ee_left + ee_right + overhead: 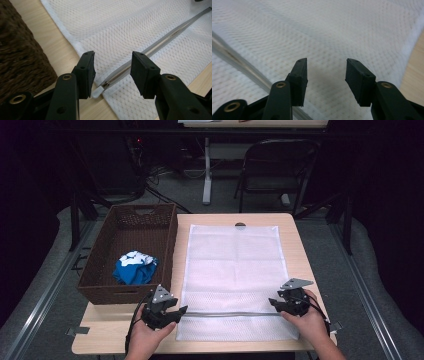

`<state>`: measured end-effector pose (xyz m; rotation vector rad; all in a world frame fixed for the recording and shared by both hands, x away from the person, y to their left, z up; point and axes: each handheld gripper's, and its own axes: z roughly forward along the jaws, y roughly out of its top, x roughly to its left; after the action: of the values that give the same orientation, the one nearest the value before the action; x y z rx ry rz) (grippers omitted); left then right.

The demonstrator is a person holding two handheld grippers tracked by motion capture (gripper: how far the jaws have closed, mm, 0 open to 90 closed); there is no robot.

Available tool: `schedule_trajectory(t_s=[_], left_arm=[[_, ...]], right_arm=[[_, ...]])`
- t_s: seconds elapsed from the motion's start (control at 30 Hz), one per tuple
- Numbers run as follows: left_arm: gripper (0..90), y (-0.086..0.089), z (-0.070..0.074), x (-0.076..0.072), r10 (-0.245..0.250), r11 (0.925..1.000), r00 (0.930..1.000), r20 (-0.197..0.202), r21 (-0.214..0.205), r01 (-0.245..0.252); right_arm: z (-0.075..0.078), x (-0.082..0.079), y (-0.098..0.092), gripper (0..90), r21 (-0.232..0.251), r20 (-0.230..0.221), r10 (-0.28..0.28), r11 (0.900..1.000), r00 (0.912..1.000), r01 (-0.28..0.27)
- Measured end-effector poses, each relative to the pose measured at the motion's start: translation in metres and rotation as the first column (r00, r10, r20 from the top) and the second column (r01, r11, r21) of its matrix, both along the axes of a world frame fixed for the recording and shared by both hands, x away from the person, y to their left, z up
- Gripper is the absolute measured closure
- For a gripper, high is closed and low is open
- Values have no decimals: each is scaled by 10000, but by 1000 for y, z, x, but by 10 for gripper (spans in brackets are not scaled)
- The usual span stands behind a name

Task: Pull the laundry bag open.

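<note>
At the lower left of the high view, the left gripper (176,312) sits in the person's left hand (146,340) at the near left corner of the white mesh bag (232,265), its jaws parted with nothing between the pads. In the left gripper view those jaws stand on either side of the zipper pull (100,90), a small white tab with a metal slider, which lies on the table between them, untouched. The grey zipper (160,42) runs from there to the upper right of that frame.

Lower right in the high view, the right gripper (274,304) is held by the right hand (307,320) at the far end of the same zipper line (230,314). Its jaws are apart and empty, hovering over the mesh (324,32); the zipper (237,60) crosses the left of the right gripper view, blurred.

The bag is flat, rectangular, finely netted with a hemmed edge, and lies on a pale wood-grain table (295,235). Left of it stands a dark brown woven basket (100,290) with cut-out handles, holding a crumpled blue and white cloth (134,268).
</note>
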<state>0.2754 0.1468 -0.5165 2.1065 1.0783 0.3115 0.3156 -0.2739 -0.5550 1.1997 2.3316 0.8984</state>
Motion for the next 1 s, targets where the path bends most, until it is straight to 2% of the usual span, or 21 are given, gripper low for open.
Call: schedule_trajectory(t_s=[0.17,0.27,0.4,0.57,0.67,0.8,0.9,1.0], left_arm=[[541,7,5,-1,171,9998,9998,136,-101,-169],[543,10,7,-2,214,9997,9996,190,-124,-212],[544,11,8,-2,257,9995,9994,213,-165,-253],[545,10,6,-2,153,9998,9998,142,-146,-151],[545,8,4,-2,72,9999,9999,128,-101,-70],[545,8,4,-2,41,9999,9999,99,-132,-40],[545,8,3,-2,41,9999,10000,76,-118,-40],[545,8,2,-1,33,9999,10000,35,-113,-33]], right_arm=[[8,-6,17,520,111,241,734,9972,9970,-737],[10,-7,26,585,254,-4,1173,9928,9931,-1172],[12,-9,42,644,191,-314,2255,9742,9737,-2250],[13,-11,63,726,280,-328,3198,9473,9469,-3190],[11,-10,74,729,330,-300,3322,9430,9427,-3312],[7,-8,86,754,154,-307,3412,9400,9395,-3409],[2,-8,91,759,136,-337,3523,9359,9353,-3520],[-3,-9,92,745,78,-333,3506,9365,9359,-3505]])
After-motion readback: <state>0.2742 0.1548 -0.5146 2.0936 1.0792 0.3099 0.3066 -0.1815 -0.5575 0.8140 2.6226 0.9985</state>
